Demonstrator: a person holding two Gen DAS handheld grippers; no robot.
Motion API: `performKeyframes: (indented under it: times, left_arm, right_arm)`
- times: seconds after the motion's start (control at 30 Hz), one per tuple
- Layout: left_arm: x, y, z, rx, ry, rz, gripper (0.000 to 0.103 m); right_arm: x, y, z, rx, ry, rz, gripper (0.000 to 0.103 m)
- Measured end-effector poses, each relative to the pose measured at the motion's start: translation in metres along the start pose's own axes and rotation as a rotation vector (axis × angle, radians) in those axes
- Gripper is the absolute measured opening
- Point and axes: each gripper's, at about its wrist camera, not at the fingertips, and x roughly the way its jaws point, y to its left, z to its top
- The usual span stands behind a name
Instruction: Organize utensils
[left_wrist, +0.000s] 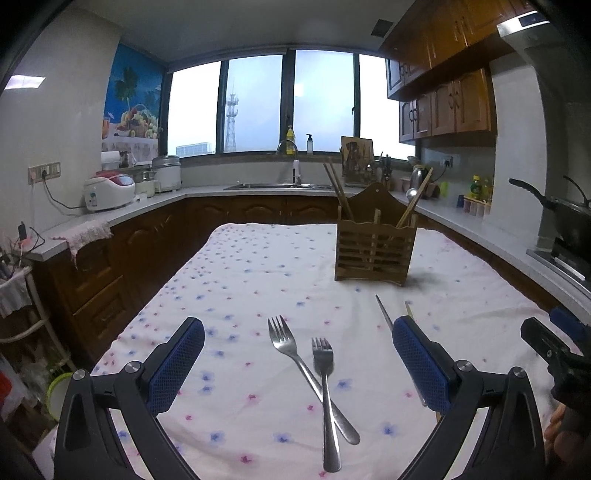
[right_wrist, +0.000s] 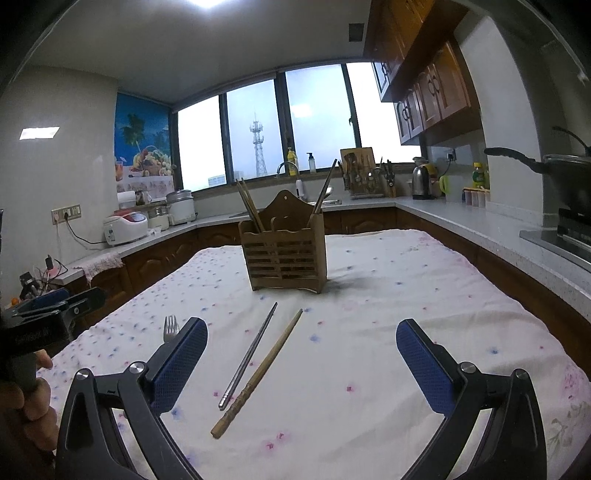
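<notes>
Forks (left_wrist: 317, 384), two, lie crossed on floral tablecloth (left_wrist: 240, 280) btwn left gripper (left_wrist: 298, 363) jaws, spread wide, holding nothing. Right gripper (right_wrist: 301, 360) likewise agape over metal chopstick (right_wrist: 249, 354) & wooden chopstick (right_wrist: 260, 373); wooden utensil holder (right_wrist: 286, 251) stands beyond.

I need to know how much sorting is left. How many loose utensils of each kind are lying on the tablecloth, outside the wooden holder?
Forks: 2, crossed, the longer fork and the shorter fork
Metal chopstick: 1
Wooden chopstick: 1
Total: 4
</notes>
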Motion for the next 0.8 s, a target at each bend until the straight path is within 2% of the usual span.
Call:
performKeyframes:
  times: [0.8]
  left_arm:
    - [0.0004, 0.005, -0.0021, 0.002, -0.011, 0.004, 0.102]
  right_arm:
    - [-0.0021, 0.0011, -0.0017, 0.003, -0.008, 0.001, 0.103]
